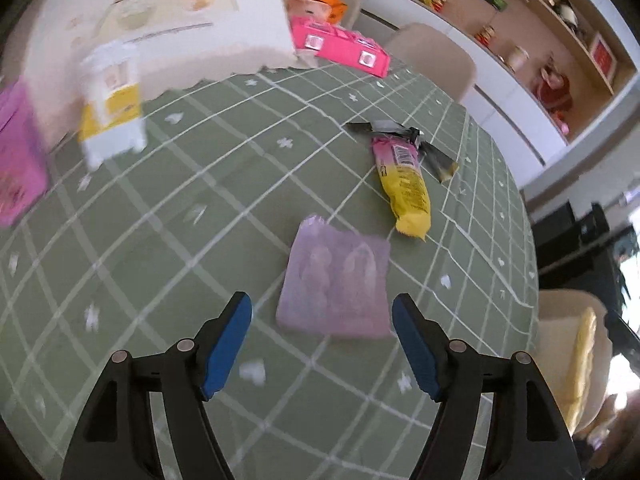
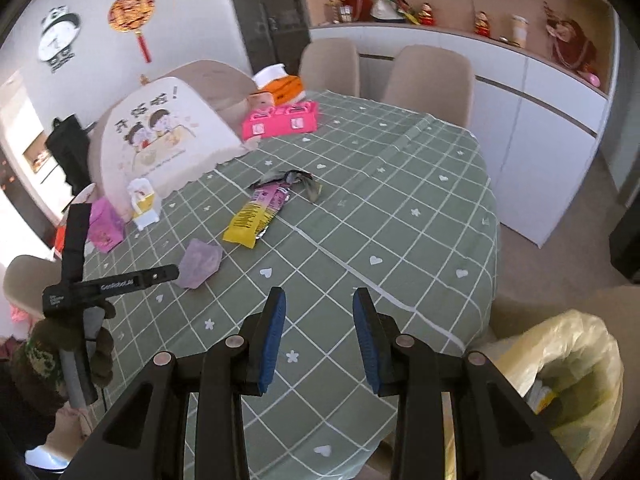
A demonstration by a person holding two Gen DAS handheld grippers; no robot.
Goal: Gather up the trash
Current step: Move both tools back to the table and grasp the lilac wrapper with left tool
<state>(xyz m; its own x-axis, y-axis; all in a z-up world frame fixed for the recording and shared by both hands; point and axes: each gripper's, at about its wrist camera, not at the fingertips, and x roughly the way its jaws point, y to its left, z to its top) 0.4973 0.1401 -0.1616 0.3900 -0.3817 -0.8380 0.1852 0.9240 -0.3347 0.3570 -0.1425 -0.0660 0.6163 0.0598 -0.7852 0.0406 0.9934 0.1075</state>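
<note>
Left claw [image 1: 322,316] is spread wide, holding nothing, with the flat purple packet [image 1: 336,284] lying on the counter [image 1: 160,208] right between its tips. Looks like the approach step; next it has to drop and pinch. Yellow wrapper [image 1: 404,184] sits farther ahead, long axis pointing away. Right claw [image 2: 319,340] hangs half-open, empty, trash bag [image 2: 568,384] to its right.

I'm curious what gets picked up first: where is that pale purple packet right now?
The pale purple packet lies flat on the green checked tablecloth, just ahead of the open left gripper, with the yellow wrapper just beyond it.
</note>
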